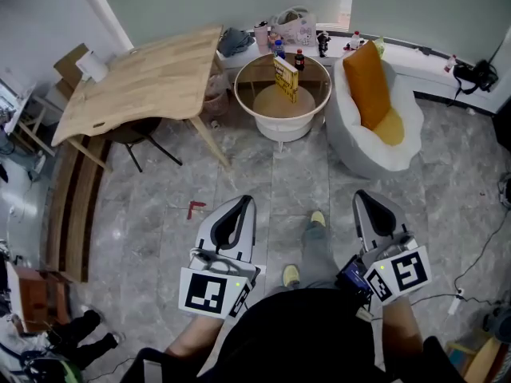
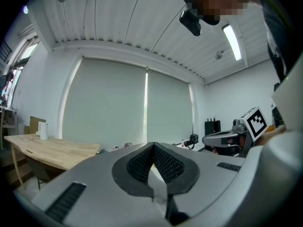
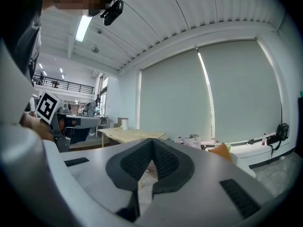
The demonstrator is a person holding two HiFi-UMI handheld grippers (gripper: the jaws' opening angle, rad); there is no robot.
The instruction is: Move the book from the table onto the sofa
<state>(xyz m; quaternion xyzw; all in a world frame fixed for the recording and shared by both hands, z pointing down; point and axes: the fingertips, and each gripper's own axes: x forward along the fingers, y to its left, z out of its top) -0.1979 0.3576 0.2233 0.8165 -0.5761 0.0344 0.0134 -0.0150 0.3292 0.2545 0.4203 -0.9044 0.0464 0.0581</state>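
Currently both tools sit low and near, close to the person's body, well apart from the task's things. The left gripper point(image 1: 242, 204) has its jaws together with nothing between them; its own view shows the dark ribbed pads point(image 2: 142, 164) meeting at the tip. The right gripper point(image 1: 364, 198) is the same, jaws closed and empty, pads point(image 3: 165, 161) touching at the front. Both point roughly level toward the far side of the room.

The yellow book with dark print point(image 1: 286, 80) stands upright on the light wooden top of the round white table point(image 1: 281, 124), far centre, toward the far part of that top. A blue-capped bottle point(image 1: 278, 49) and a dark bottle with a red cap point(image 1: 299, 59) are near the table's far rim; cannot tell whether they stand on it or behind it. The white rounded sofa chair point(image 1: 399, 154) is just right of the table, with an orange cushion point(image 1: 368, 82) leaning upright inside it. Book and sofa are apart, not touching.

A light wooden desk point(image 1: 140, 82) is far left, a white roll point(image 1: 93, 65) on its left end. A small red object point(image 1: 196, 208) lies on the grey tiled floor point(image 1: 271, 178), between the desk and the left gripper.
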